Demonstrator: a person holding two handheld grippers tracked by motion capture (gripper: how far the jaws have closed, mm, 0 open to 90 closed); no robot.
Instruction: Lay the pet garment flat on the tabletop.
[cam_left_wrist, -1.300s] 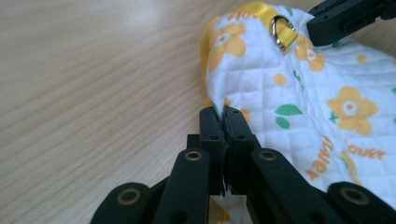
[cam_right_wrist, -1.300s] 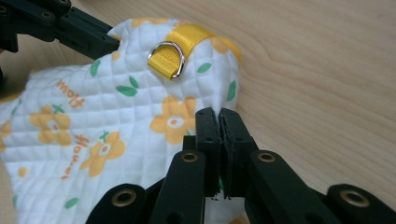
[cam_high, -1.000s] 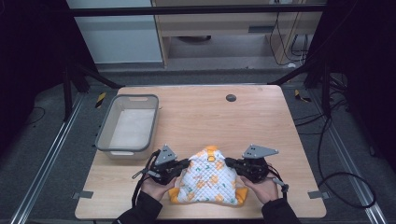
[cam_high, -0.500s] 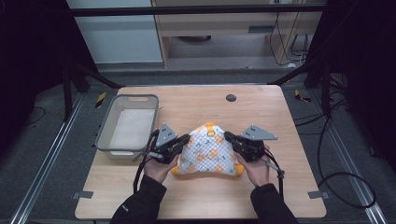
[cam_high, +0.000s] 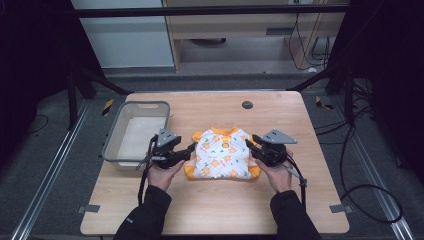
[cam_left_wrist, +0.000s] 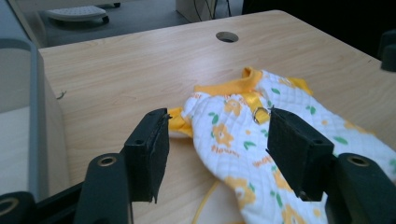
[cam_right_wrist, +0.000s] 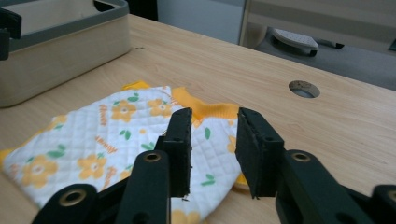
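A small white quilted garment (cam_high: 223, 157) with orange flowers and orange trim lies folded flat on the wooden table (cam_high: 210, 210), collar toward the far side. My left gripper (cam_high: 189, 151) rests at its left edge and my right gripper (cam_high: 251, 145) at its right edge. Both sets of jaws have just been opening. In the left gripper view the left gripper (cam_left_wrist: 219, 126) stands wide, and the garment (cam_left_wrist: 243, 140) lies loose on the table between the pads. In the right gripper view the right gripper (cam_right_wrist: 214, 121) is narrowly parted above the garment (cam_right_wrist: 116, 126), not pressing on it.
A grey plastic bin (cam_high: 112, 145) stands at the table's left, just beyond the left hand; its wall (cam_left_wrist: 35, 116) is close beside the left jaw. A round cable hole (cam_high: 247, 104) lies at the table's far middle. Bare wood stretches in front of the garment.
Both hands carried the garment away from the near edge toward the table's middle. It now lies spread flat, and both grippers have opened and let go of it.
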